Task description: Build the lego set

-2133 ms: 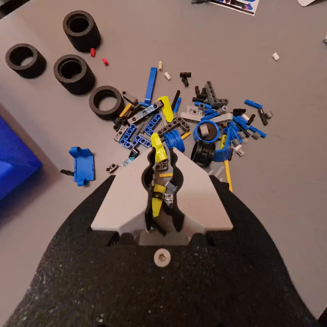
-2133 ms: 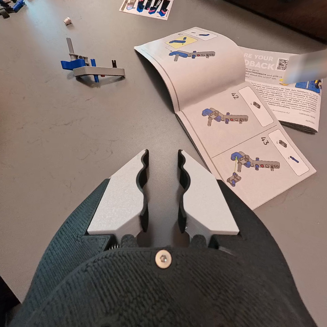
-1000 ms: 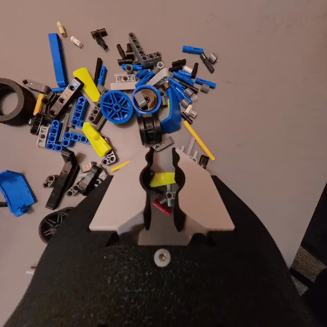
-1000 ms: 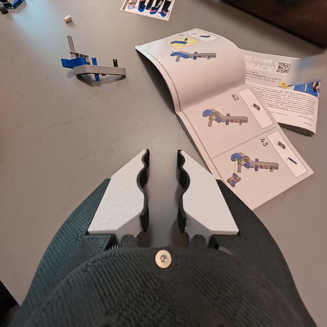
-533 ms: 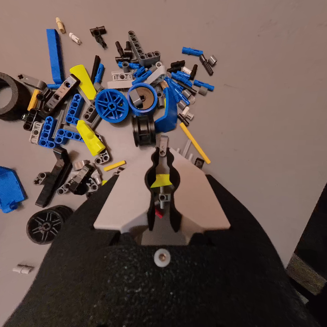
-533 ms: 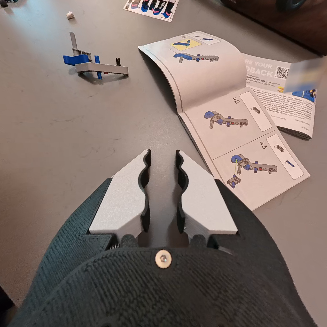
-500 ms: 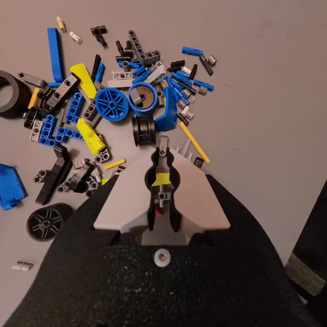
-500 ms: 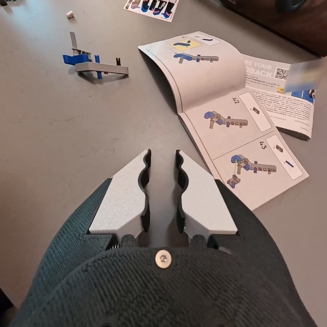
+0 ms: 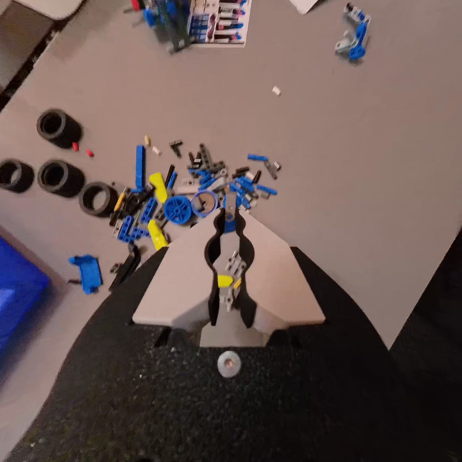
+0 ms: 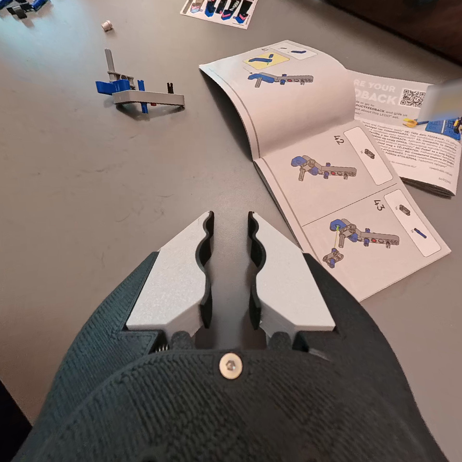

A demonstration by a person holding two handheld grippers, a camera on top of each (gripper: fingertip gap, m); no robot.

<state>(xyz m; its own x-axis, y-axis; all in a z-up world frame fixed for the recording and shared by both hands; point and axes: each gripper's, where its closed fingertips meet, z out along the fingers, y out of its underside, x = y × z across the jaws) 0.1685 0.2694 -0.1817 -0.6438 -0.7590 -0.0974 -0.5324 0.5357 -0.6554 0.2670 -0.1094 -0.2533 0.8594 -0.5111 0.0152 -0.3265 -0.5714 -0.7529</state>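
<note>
My left gripper (image 9: 230,212) is shut on a small grey lego piece (image 9: 230,203) that sticks out past the fingertips, held above the near right side of the loose parts pile (image 9: 175,197). The pile holds blue, black, grey and yellow pieces and a blue wheel hub (image 9: 177,209). My right gripper (image 10: 231,215) is open and empty, low over bare table. A partly built grey and blue assembly (image 10: 140,93) lies ahead of it to the left; it also shows far off in the left wrist view (image 9: 352,37). The open instruction booklet (image 10: 325,162) lies to its right.
Several black tyres (image 9: 60,175) stand left of the pile. A blue panel piece (image 9: 86,273) and a blue box (image 9: 15,287) are at the left. A sticker sheet (image 10: 220,10) and a small white piece (image 10: 107,25) lie far off. The table edge (image 9: 425,287) drops off at the right. There is about 40 cm between the tips of the two grippers.
My left gripper closed on the grey piece at the pile's near edge and rose up and back with it. The right gripper barely moved and stays open.
</note>
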